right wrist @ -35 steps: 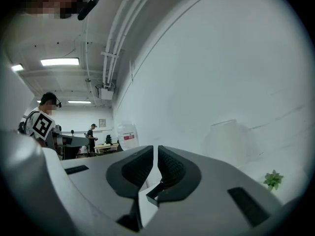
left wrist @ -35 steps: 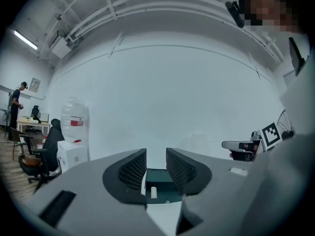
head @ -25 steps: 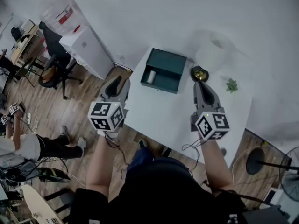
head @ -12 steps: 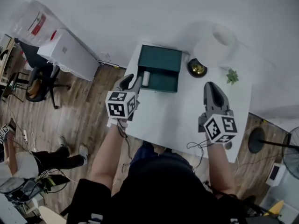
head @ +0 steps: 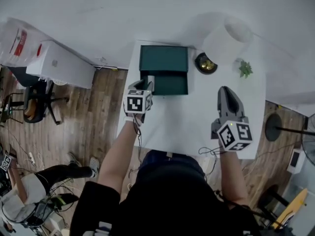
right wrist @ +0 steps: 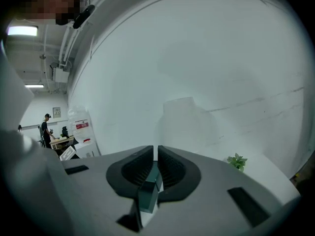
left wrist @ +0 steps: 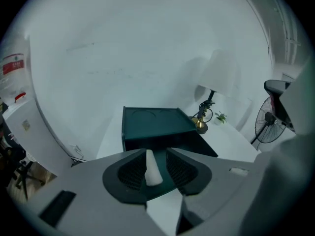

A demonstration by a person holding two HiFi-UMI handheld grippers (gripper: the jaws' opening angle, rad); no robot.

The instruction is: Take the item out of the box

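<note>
Left gripper (left wrist: 155,152): jaws spread, straddling the white cylindrical item (left wrist: 152,172), one pad on each side. Daylight shows between the item and the right-hand pad, so not clamped. The item lies lengthwise along the jaw axis, still inside the dark green box (head: 170,85), at the end of the tray nearest this gripper's side. Box lid (left wrist: 153,123) is open and tilted back, straight ahead of the left jaws, past the item. Right gripper (right wrist: 156,149): jaws pressed nearly together with only a thin slit left. A dark teal sliver shows low in that slit, and I can't tell whether it is gripper hardware or something behind. From the head view the right gripper sits over bare white table (head: 192,117), well apart from the box, which is off to its left. Dead ahead of the right jaws is the lamp's white shade (right wrist: 184,117), with its brass base (head: 205,64) just beside the box's right rear corner. A small green plant (right wrist: 237,161) is ahead and to the right of the right jaws, on the table near the wall. Off the table, left of the left gripper: water dispenser (head: 59,63) with its bottle (head: 17,33), and an office chair (head: 32,102) on the wood floor.
</note>
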